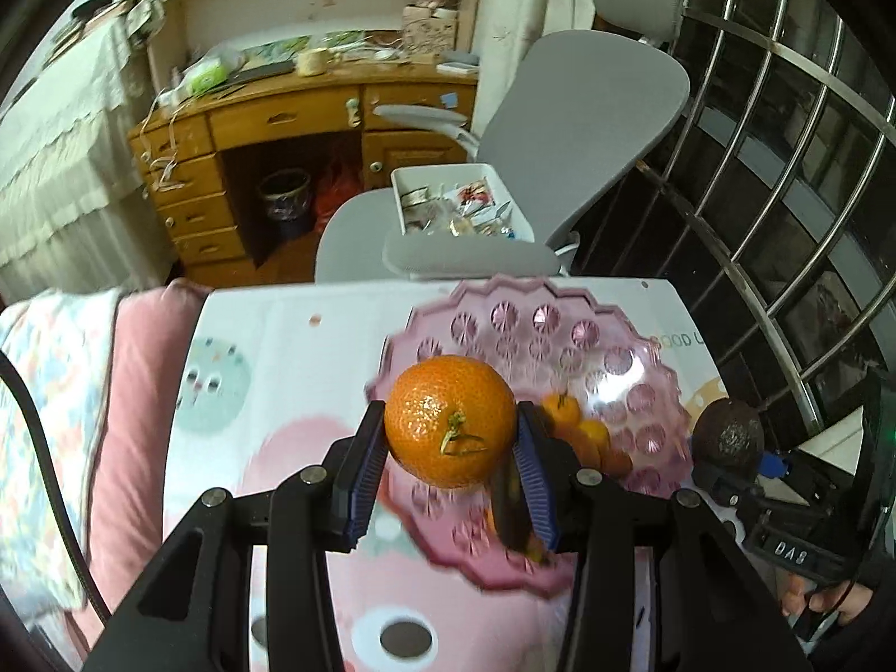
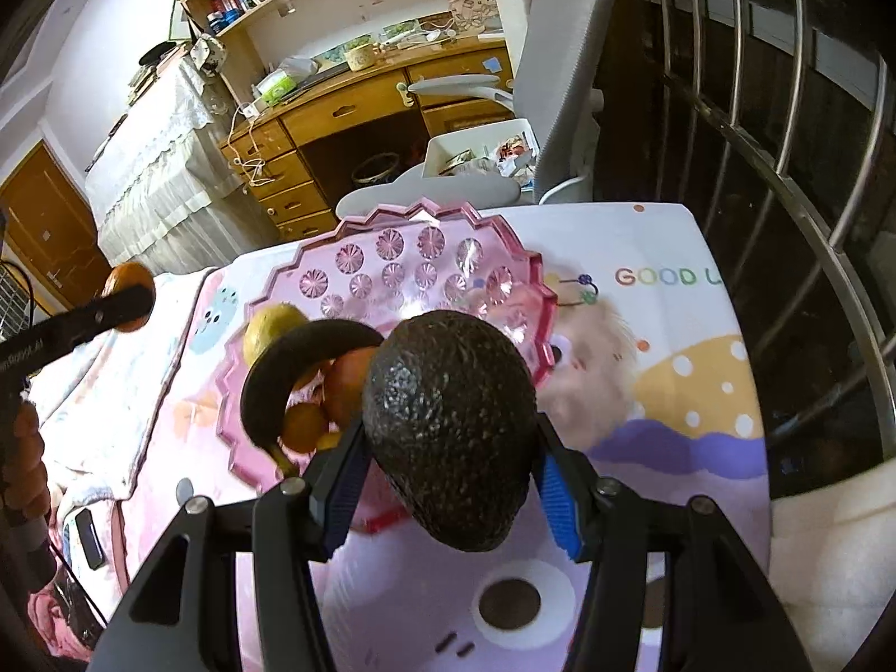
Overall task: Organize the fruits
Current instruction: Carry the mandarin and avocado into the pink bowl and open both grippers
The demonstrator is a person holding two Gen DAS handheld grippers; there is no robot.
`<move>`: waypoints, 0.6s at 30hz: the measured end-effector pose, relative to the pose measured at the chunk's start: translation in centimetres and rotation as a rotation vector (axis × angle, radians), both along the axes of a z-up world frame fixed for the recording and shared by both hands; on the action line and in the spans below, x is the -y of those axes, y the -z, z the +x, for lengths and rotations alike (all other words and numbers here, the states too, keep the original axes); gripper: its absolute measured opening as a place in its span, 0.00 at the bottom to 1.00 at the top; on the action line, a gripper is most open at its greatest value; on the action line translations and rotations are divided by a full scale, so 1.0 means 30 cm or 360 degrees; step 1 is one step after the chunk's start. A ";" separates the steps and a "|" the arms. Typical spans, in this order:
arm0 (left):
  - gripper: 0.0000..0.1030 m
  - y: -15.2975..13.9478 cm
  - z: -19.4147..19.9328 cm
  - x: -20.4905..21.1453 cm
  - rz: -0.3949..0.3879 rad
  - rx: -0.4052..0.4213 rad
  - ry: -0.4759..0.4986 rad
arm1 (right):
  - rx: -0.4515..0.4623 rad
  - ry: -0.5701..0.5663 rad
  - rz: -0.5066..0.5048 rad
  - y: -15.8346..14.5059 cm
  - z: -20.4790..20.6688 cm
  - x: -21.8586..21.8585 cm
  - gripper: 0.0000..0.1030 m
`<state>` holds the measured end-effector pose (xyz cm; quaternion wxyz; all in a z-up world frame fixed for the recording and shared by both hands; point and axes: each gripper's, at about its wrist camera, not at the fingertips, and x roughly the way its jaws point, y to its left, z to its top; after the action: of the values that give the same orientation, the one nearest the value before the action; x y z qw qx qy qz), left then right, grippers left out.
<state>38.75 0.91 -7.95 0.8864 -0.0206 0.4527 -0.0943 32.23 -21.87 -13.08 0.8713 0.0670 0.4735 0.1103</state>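
My left gripper (image 1: 451, 437) is shut on an orange mandarin (image 1: 449, 421), held above the near left rim of the pink scalloped plate (image 1: 537, 325). In that plate lie small oranges (image 1: 565, 411) and a dark banana (image 1: 509, 509). My right gripper (image 2: 448, 437) is shut on a dark bumpy avocado (image 2: 451, 420), held over the plate's (image 2: 425, 257) near right edge. The right wrist view shows a black banana (image 2: 291, 369), a yellow-green fruit (image 2: 269, 325) and small oranges (image 2: 305, 420) in the plate. The avocado (image 1: 728, 431) shows at the right of the left wrist view, the mandarin (image 2: 130, 285) at the left of the right one.
The plate sits on a pastel cartoon cloth (image 2: 644, 336) over a small table. A grey office chair (image 1: 588, 129) with a white box of odds and ends (image 1: 459, 201) stands beyond it, then a wooden desk (image 1: 269, 129). Metal window bars (image 1: 784, 168) run on the right, pink bedding (image 1: 129, 392) on the left.
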 end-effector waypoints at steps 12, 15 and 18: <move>0.42 0.163 0.215 0.108 -0.0052 -0.0141 0.0160 | -0.0056 0.0043 -0.0101 0.115 0.142 -0.063 0.54; 0.42 0.203 0.229 0.136 -0.0038 -0.0194 0.0215 | -0.0093 0.0039 -0.0086 0.136 0.158 -0.070 0.55; 0.42 0.227 0.239 0.149 -0.0032 -0.0239 0.0230 | -0.0119 0.0024 -0.0087 0.151 0.164 -0.080 0.55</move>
<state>45.93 -3.57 -14.76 0.8406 -0.0040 0.5173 -0.1607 37.15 -19.46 -17.61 0.8553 0.0509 0.5080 0.0882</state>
